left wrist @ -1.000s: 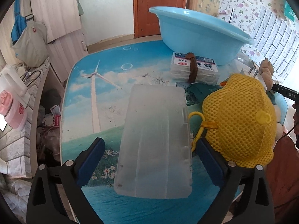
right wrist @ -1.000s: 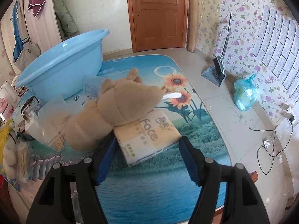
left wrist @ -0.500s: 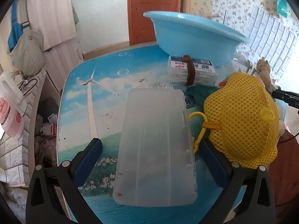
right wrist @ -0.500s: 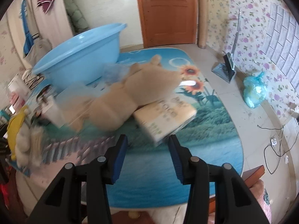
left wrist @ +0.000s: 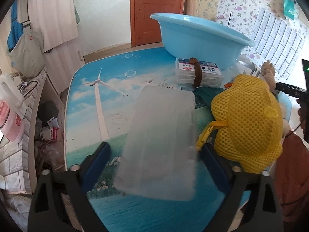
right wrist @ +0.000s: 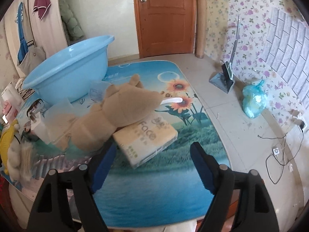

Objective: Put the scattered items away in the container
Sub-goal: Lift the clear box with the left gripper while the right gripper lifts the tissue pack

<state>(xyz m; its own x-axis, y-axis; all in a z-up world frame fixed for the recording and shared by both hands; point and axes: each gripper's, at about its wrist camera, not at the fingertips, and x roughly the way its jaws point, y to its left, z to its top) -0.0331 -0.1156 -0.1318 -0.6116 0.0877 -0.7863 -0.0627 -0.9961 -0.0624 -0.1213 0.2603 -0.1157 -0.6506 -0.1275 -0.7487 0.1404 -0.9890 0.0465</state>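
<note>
A table covered with a printed landscape scene, wind turbine on one side and sunflowers on the other, carries everything. A large light blue plastic basin, the container, stands at the table's far edge. A tan plush toy animal lies mid-table, its head resting on a cream soft pack of tissues that sits toward the near edge. A frosted translucent rectangular plastic box lies lengthwise toward the near edge; just beside it is a yellow mesh hat with a yellow strap. A white pack of small cartons bound by a brown band sits just in front of the basin. The left gripper has just been closing, its 2 blue pads either side of the frosted box but not pressing it, so released. The right gripper has just been opening; it stands wide, released, just short of the tissue pack.
</note>
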